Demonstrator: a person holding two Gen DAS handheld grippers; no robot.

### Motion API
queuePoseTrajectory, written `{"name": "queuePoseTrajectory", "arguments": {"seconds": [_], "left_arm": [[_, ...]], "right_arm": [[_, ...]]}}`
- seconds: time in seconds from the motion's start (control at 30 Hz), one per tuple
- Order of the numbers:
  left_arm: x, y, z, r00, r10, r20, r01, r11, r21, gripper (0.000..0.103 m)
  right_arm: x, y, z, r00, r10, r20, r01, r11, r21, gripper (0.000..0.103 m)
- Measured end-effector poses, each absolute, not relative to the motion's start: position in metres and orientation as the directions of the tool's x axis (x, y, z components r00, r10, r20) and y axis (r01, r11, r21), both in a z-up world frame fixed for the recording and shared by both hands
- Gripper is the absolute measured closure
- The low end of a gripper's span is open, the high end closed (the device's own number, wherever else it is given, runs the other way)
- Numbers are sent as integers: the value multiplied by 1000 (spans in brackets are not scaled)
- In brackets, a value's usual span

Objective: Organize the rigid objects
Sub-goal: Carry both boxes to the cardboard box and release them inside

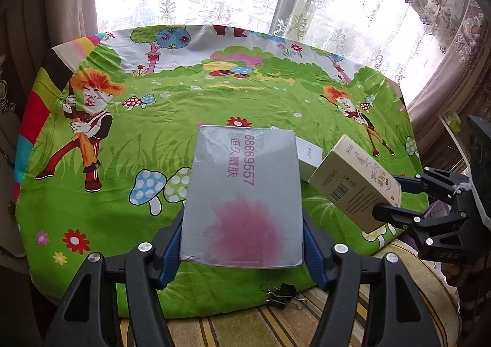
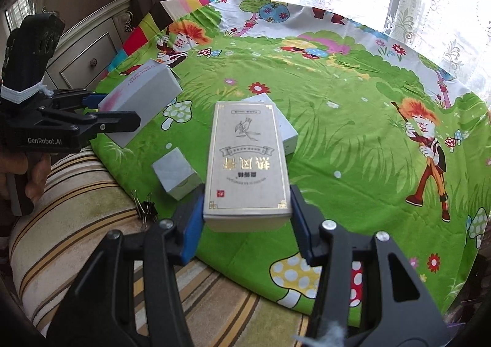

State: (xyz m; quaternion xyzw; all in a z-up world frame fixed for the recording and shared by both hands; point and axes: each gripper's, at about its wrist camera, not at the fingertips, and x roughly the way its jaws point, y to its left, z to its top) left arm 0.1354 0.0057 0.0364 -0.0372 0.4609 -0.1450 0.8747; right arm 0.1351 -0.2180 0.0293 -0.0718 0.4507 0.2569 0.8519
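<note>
Hiding white box point(image 2: 287, 129) behind cream box point(image 2: 247, 163)

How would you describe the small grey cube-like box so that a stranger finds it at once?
Start at the green cartoon cloth and go to its near edge by the striped cushion. The small grey box stands there alone, beside the black binder clips. It is nearly cubic and plain, and no hand-held gripper holds it.
</note>
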Motion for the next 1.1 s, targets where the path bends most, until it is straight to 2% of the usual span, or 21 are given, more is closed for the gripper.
{"name": "queuePoseTrajectory", "arguments": {"seconds": [0.27, 0.6, 1.1], "left_arm": [[113, -39, 54, 518, -359, -776, 318, 923, -215, 36], [87, -124, 68, 416, -494, -763, 495, 827, -266, 36], [37, -239, 64, 255, -560, -788, 665, 694, -278, 36]], "right_arm": [[99, -259, 44, 513, 330, -792, -424, 900, 101, 48], [38, -345, 57, 572, 172, -802, -217, 975, 54, 48], [-33, -444, 50, 590, -3, -807, 83, 995, 57, 48]]}}
